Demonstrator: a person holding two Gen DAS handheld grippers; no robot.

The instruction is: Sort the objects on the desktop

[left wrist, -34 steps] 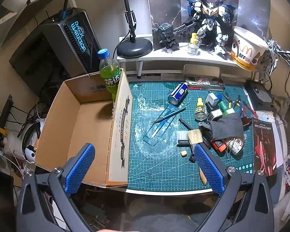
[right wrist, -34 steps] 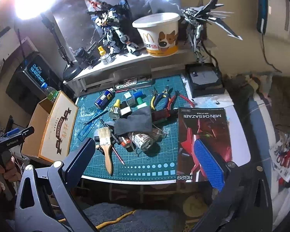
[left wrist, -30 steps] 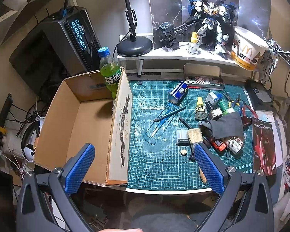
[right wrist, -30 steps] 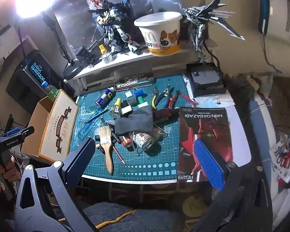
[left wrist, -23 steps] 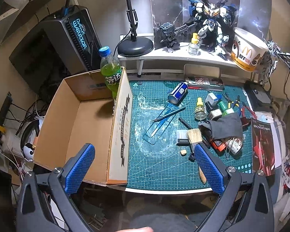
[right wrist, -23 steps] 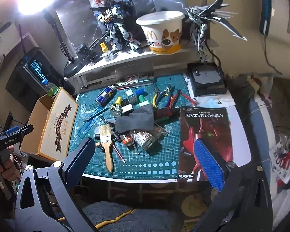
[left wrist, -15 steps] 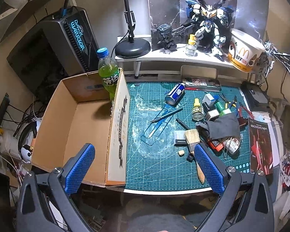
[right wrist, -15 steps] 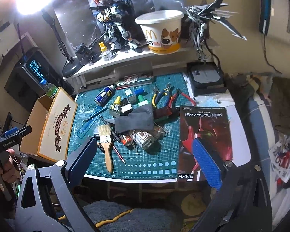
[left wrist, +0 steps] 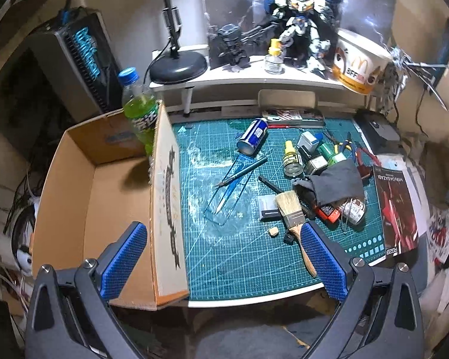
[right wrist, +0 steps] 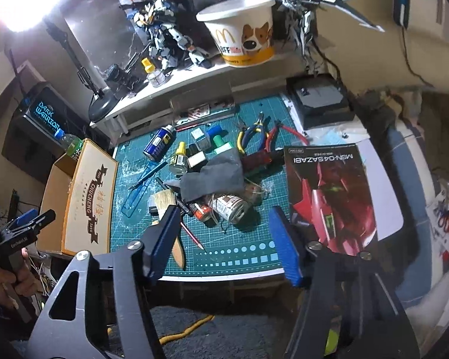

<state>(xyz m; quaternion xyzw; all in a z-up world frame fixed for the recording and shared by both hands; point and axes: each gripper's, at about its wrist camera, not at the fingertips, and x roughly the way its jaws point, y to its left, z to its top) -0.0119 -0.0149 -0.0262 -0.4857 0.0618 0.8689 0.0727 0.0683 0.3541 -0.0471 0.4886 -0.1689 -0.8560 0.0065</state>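
Clutter covers the green cutting mat (left wrist: pixel 239 263): a paintbrush (left wrist: pixel 290 206), a blue spray can (left wrist: pixel 253 139), a hobby knife (left wrist: pixel 242 172), a yellow-capped bottle (left wrist: pixel 291 161), a grey cloth (left wrist: pixel 335 185) and small jars. An open cardboard box (left wrist: pixel 104 209) stands left of the mat. My left gripper (left wrist: pixel 221 239) hovers open over the box's right wall and the mat's front edge, holding nothing. In the right wrist view my right gripper (right wrist: pixel 224 212) hangs open above the mat's front, near a tipped can (right wrist: pixel 230 208) and the paintbrush (right wrist: pixel 164 200).
A green drink bottle (left wrist: pixel 139 113) stands at the box's far right corner. A red model manual (right wrist: pixel 329 191) lies right of the mat. Pliers (right wrist: pixel 251 133) rest at the back. A white shelf (left wrist: pixel 254 77) carries model robots and a paper bucket (left wrist: pixel 359 65).
My right gripper's fingers have drawn closer together and it has moved in over the mat's front edge. The left gripper has shifted only slightly.
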